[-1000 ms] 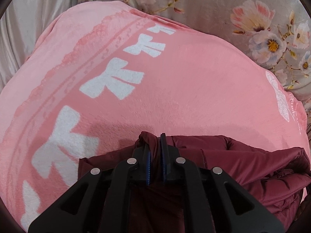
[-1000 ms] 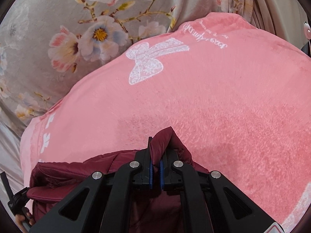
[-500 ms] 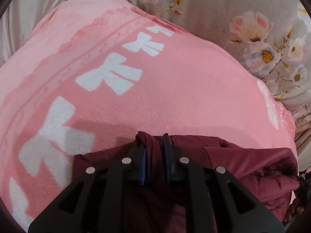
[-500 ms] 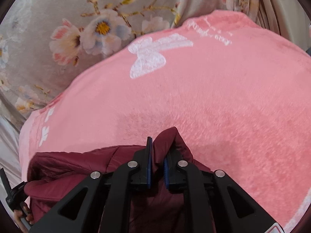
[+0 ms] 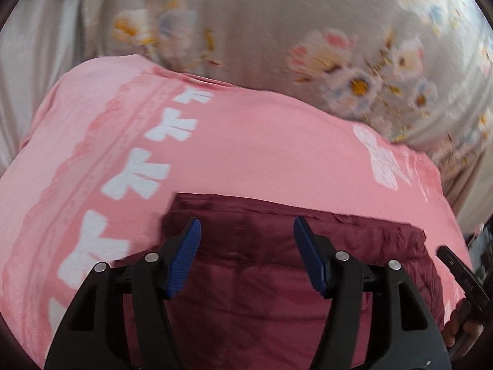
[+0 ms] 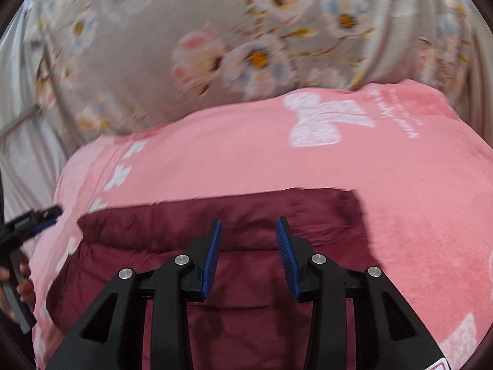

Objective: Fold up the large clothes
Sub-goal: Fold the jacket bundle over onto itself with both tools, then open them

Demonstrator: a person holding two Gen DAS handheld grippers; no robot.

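A dark maroon padded garment (image 5: 262, 265) lies folded flat on a pink blanket (image 5: 262, 141) with white bows. My left gripper (image 5: 246, 231) hangs above the garment's far edge, its jaws opening, with nothing pinched between the blue pads (image 5: 185, 259). In the right wrist view the same garment (image 6: 246, 215) shows a straight far edge. My right gripper (image 6: 248, 231) hovers over it, jaws opening too, pads (image 6: 285, 252) off the cloth. Each gripper appears at the edge of the other's view: the right gripper (image 5: 459, 274) and the left gripper (image 6: 27, 222).
A grey floral cloth (image 6: 215, 46) hangs behind the blanket's far edge. Pale curtain folds (image 5: 34, 61) stand at the left. A person's hand (image 6: 24, 286) holds the other gripper at the left border of the right wrist view.
Both grippers let go of the maroon garment's edge and spread their jaws. They rose and drew back, and the garment now lies flat on the blanket.
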